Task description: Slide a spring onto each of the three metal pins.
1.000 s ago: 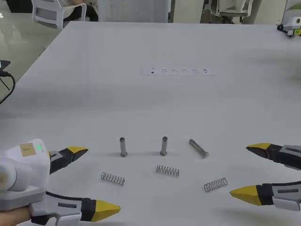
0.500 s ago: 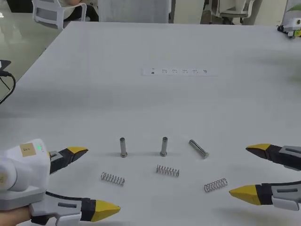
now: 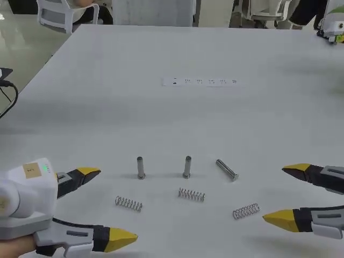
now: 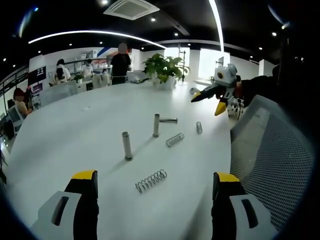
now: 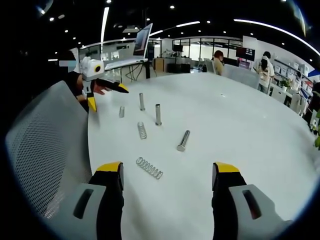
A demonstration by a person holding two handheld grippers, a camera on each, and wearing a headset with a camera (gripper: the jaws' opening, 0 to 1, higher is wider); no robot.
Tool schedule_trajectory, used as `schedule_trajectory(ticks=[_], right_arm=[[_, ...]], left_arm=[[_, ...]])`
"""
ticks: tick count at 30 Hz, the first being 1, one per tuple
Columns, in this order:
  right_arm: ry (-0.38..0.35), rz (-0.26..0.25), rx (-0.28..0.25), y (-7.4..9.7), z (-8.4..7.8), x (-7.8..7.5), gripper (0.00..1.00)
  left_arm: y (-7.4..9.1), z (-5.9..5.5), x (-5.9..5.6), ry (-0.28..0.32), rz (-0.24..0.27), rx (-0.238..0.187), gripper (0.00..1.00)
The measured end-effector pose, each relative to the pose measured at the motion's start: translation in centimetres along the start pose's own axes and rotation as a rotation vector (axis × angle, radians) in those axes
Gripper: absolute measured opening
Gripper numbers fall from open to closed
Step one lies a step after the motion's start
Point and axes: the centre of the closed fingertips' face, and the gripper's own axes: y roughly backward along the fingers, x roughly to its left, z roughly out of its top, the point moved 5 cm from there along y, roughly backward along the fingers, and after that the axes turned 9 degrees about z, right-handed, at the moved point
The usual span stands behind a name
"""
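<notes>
White table (image 3: 161, 121), flush socket strip (image 3: 200, 81) set in its far middle, white chair (image 3: 56, 15) beyond the far left corner, black cable (image 3: 12, 89) off its left edge, leafy potted plant (image 4: 162, 67) near the far end.

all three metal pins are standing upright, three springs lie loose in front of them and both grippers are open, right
Not all three. In the head view two silver metal pins stand upright, but the third silver pin lies on its side. The three coiled wire springs do lie loose, and the left gripper and right gripper are open.
</notes>
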Motion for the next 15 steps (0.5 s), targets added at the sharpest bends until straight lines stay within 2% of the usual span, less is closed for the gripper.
schedule_trajectory(ticks=[15], right_arm=[[0.026,-0.008,0.007,-0.2,1.5,-0.8,0.7]], left_arm=[[0.3,0.0,-0.1,0.007,0.008,-0.014,0.92]])
